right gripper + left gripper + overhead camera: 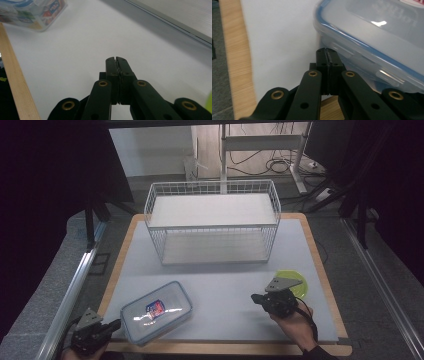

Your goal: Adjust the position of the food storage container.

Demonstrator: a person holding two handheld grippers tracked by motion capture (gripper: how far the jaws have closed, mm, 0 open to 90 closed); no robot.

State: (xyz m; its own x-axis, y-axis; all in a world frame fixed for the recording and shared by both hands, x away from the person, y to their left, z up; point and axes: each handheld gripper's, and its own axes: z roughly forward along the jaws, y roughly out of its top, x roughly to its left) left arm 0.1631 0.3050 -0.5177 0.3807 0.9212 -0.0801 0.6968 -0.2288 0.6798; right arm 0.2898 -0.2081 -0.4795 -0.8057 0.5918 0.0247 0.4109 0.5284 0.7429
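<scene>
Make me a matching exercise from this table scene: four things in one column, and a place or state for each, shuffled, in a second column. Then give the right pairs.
Things:
1. wire basket
2. lidded container
3. green plate
4. left hand-held gripper

Places or states:
A. jaws shut, tips at the container's near corner
B. at the mat's right edge, beside the right hand-held gripper
C. at the far side of the mat, empty
D. near left of the mat, blue-rimmed lid on

Pairs: 1-C, 2-D, 3-B, 4-A
</scene>
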